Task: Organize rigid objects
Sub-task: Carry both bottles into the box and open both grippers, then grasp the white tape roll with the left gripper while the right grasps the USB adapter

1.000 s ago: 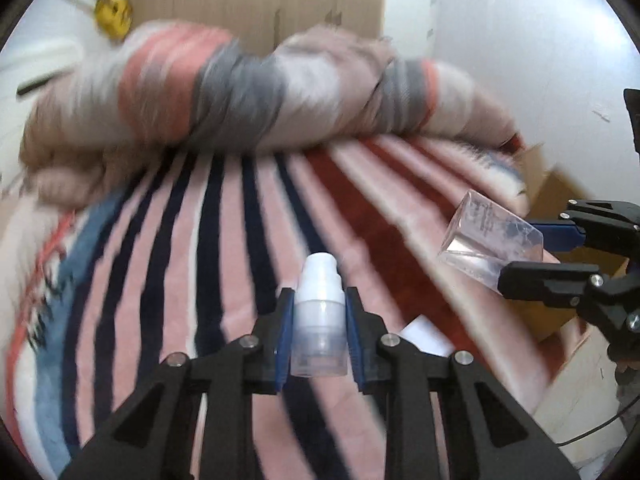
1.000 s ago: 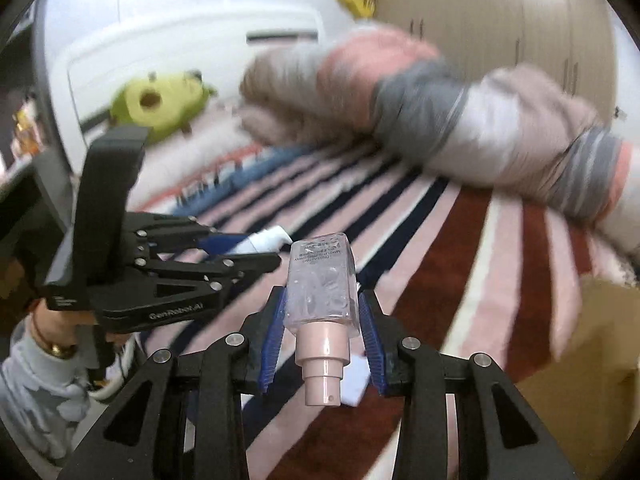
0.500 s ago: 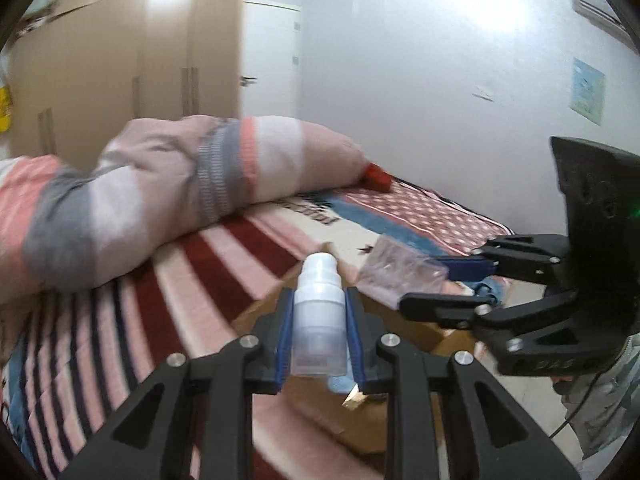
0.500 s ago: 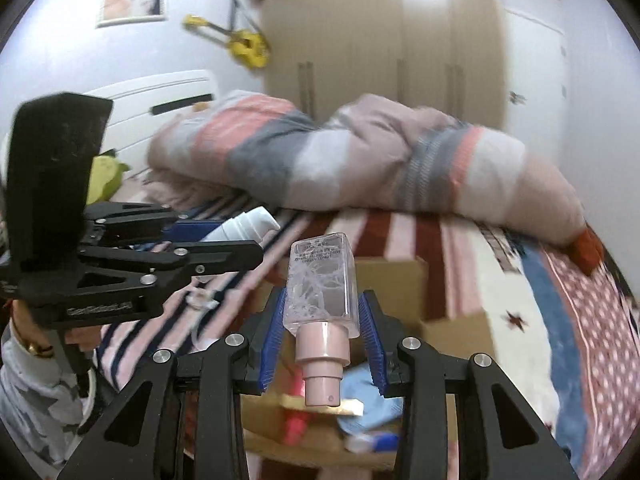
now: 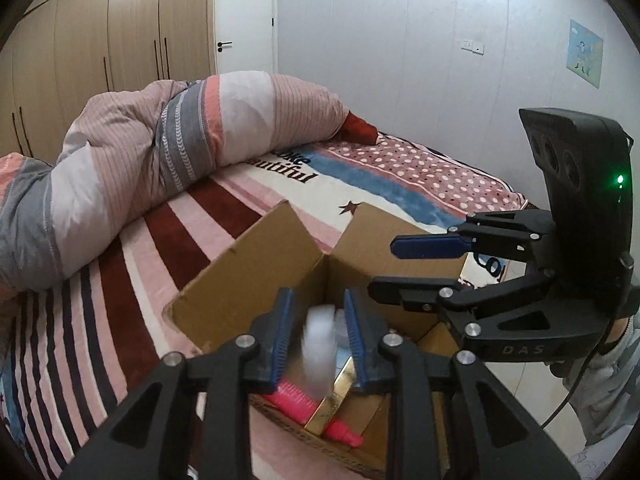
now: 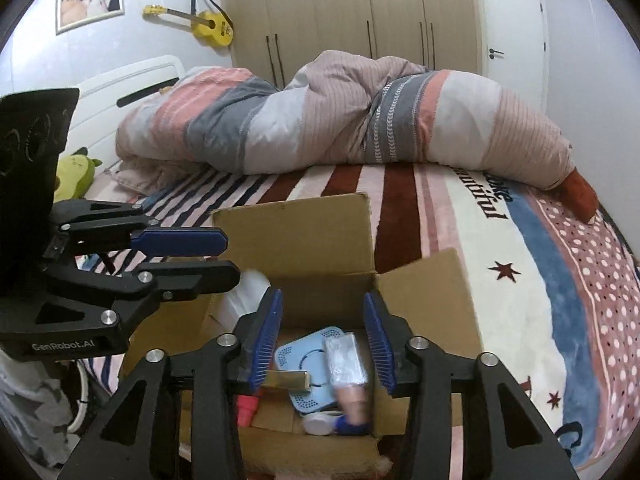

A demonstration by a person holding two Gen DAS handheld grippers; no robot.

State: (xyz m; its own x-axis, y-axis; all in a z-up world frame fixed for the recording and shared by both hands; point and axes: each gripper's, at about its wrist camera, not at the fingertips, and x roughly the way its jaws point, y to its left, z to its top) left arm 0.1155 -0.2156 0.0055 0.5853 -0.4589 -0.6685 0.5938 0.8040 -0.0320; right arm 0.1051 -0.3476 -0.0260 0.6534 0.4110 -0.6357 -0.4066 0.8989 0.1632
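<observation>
An open cardboard box sits on the striped bed; it also shows in the right wrist view. My left gripper is open above the box, and a blurred white bottle is falling between its blue pads. My right gripper is open over the box, and the clear square pump bottle is dropping into it, blurred. The white bottle shows blurred beside the left gripper in the right wrist view. The right gripper shows empty in the left wrist view.
Inside the box lie a pink tube, a gold bar, a light blue perforated disc and a small white and blue item. A rolled striped duvet lies across the bed behind. A wardrobe stands beyond.
Both grippers moved over the cardboard box and opened. The white bottle left my left gripper and the clear pump bottle left my right one; both are falling into the box.
</observation>
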